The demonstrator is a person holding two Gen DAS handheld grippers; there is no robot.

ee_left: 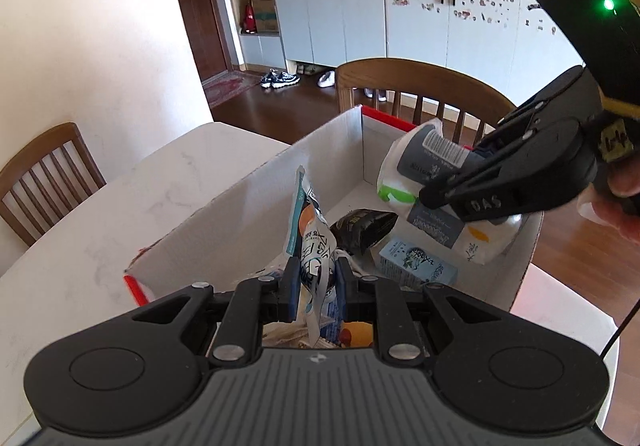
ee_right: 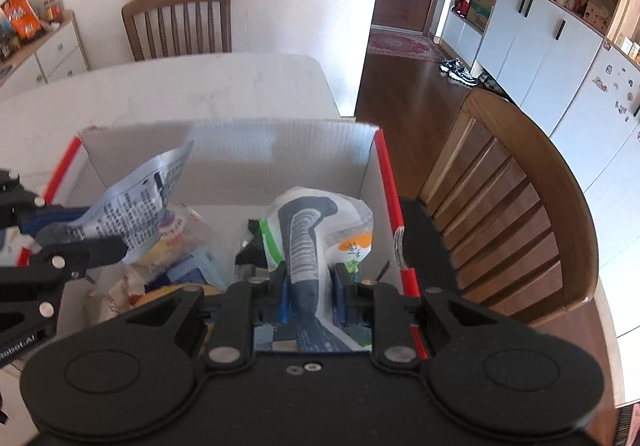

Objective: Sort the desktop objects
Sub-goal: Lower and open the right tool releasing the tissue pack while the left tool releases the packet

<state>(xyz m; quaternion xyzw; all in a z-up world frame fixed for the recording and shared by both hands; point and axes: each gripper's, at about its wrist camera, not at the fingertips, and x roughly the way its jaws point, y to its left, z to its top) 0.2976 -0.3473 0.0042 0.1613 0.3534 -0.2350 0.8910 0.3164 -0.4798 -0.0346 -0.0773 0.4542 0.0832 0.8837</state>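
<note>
Over the worktop (ee_left: 120,206): two hand-held tools are hanging above an open cardboard box (ee_left: 248,214), each one gripping a packet.
Box: it is sitting on the pale worktop, white inside with red edging, its flaps standing open.
Left tool (ee_left: 316,282): its blue pads are pinching a thin, light blue snack pouch (ee_left: 310,230) between them, closed tight on it.
Snack pouch: it is standing upright out of the left tool, above the near left part of the box; in the right wrist view its printed back (ee_right: 140,202) is showing at the left.
Right tool (ee_right: 310,296): its jaws are standing narrow, clamping a clear bag of socks (ee_right: 308,238).
Bag of socks: it is showing a grey sock picture and a small orange cartoon print, and it is hanging over the right side of the box, near the red-edged wall.
Inside the box: a dark crumpled packet (ee_left: 366,228) is lying near the middle, and a small light blue carton (ee_left: 416,266) is lying just beside it; other wrappers are lying underneath, too jumbled to tell apart.
Person: fingers (ee_left: 624,186) are wrapping around the right tool's handle at the far right edge of the left wrist view.
Around the worktop: wooden chairs (ee_right: 520,206) are standing close by.
</note>
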